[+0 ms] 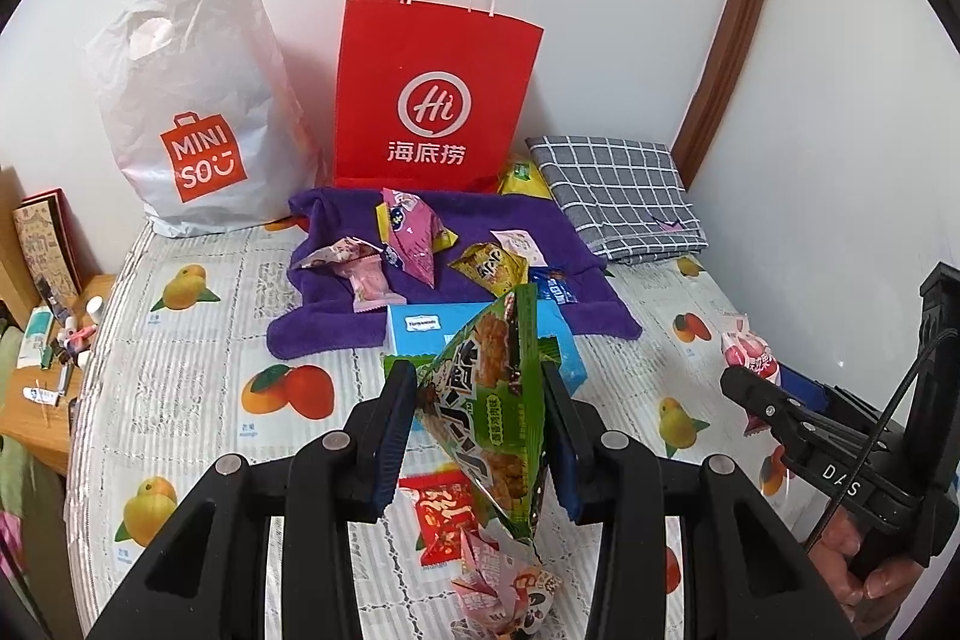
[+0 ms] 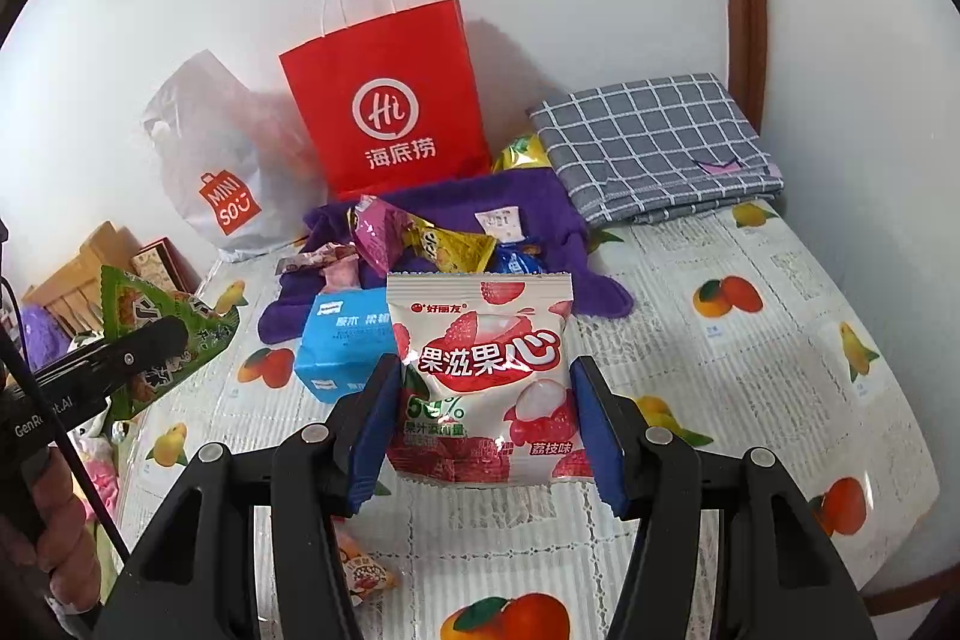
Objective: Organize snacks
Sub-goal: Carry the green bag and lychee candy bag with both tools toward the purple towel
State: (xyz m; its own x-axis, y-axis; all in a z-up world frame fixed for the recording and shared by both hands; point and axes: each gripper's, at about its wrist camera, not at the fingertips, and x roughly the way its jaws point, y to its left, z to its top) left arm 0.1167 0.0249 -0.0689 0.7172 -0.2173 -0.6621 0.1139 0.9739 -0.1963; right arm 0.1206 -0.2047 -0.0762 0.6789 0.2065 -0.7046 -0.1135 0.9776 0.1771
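My left gripper (image 1: 480, 436) is shut on a green triangular snack pack (image 1: 486, 400) and holds it above the bed. My right gripper (image 2: 486, 424) is shut on a white and red lychee candy bag (image 2: 486, 370), also held up. The right gripper and its bag (image 1: 747, 352) show at the right of the left wrist view. The green pack (image 2: 162, 334) shows at the left of the right wrist view. Several small snack packs (image 1: 414, 238) lie on a purple towel (image 1: 336, 334) ahead. A red paper bag (image 1: 432, 94) and a white Miniso plastic bag (image 1: 192, 106) stand against the wall.
A blue tissue box (image 2: 345, 346) lies in front of the towel. A folded grey checked cloth (image 2: 654, 148) lies at the back right. Loose snack packs (image 1: 441, 520) lie on the fruit-print sheet below my left gripper. A wooden side table (image 1: 42, 394) with small items stands left of the bed.
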